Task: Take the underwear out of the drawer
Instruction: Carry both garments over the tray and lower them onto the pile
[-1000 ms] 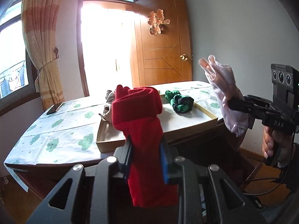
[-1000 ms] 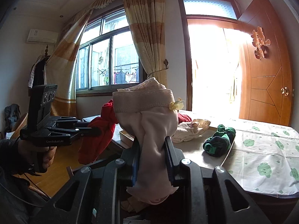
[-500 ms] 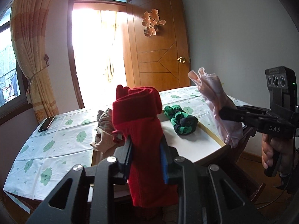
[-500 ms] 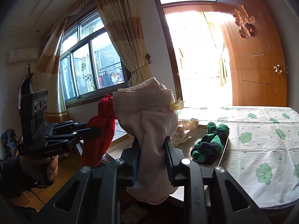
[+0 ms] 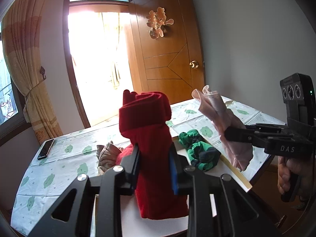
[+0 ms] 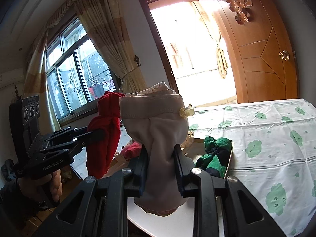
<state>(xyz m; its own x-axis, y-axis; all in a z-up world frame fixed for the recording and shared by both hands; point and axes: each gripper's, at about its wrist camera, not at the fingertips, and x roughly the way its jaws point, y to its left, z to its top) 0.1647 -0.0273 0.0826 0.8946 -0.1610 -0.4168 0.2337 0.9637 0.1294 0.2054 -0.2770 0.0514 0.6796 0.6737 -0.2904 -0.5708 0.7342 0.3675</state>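
My left gripper (image 5: 155, 158) is shut on red underwear (image 5: 150, 130), held up in the air over the open drawer (image 5: 233, 169). The same red underwear (image 6: 106, 136) shows at the left of the right wrist view. My right gripper (image 6: 161, 159) is shut on pale pink underwear (image 6: 158, 126) with a small bow; that piece (image 5: 227, 126) hangs at the right of the left wrist view. In the white-bottomed drawer lie a green-and-navy garment (image 5: 199, 150) and a beige one (image 5: 107, 154). A hand (image 5: 286, 169) grips the right tool's handle.
A table with a white cloth printed with green clouds (image 6: 272, 134) lies beyond the drawer. A dark phone (image 5: 45, 148) rests on the cloth at the left. Behind stand a wooden door (image 5: 167, 59), a bright doorway and curtained windows (image 6: 83, 67).
Both grippers moved forward and a little up with their garments, now over the drawer and nearer the table. The right gripper rolled, tilting the room in its view. Neither grip changed.
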